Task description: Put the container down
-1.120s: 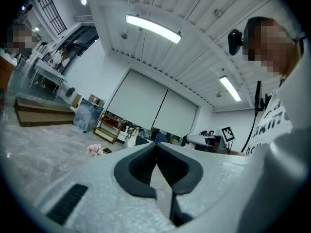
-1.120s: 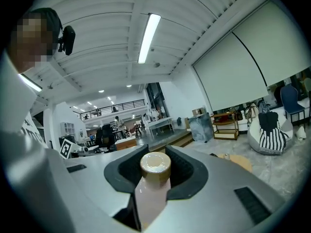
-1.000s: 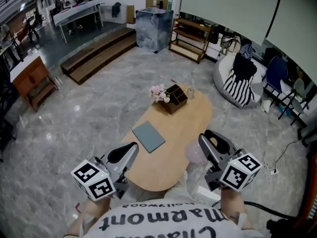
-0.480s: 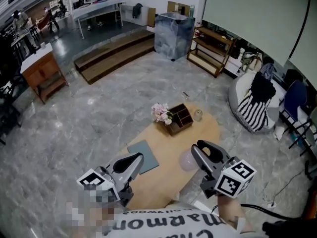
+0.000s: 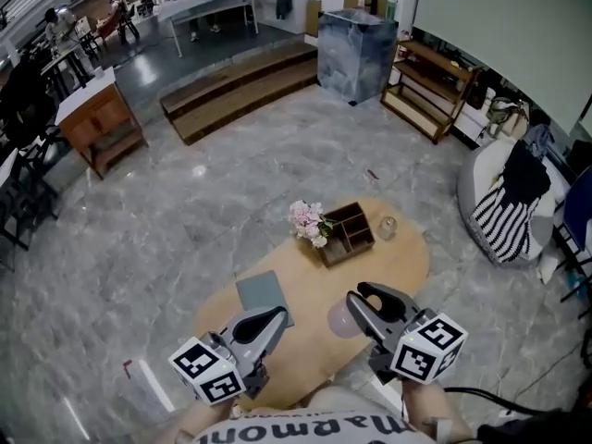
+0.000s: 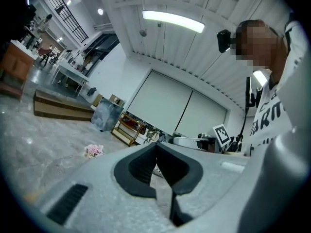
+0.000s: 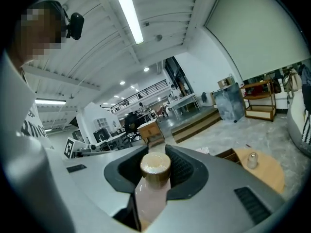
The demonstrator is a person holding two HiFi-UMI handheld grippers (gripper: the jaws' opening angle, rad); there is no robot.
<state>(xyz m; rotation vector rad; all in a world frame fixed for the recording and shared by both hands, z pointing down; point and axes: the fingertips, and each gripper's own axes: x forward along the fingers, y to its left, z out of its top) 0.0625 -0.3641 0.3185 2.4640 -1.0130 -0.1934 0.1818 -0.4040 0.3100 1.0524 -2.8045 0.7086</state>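
The fingers [image 7: 183, 171] of your right gripper [image 5: 359, 300] are clenched near the top of the container [image 7: 149, 193], whose body hangs roughly upright below them over the near part of the tabletop [image 5: 396, 268], while your left gripper [image 5: 276, 317], closed on nothing, hovers to its left.

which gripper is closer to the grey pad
Left. The left gripper is at the near edge of the grey pad; the right gripper, holding the bottle, is off to its right.
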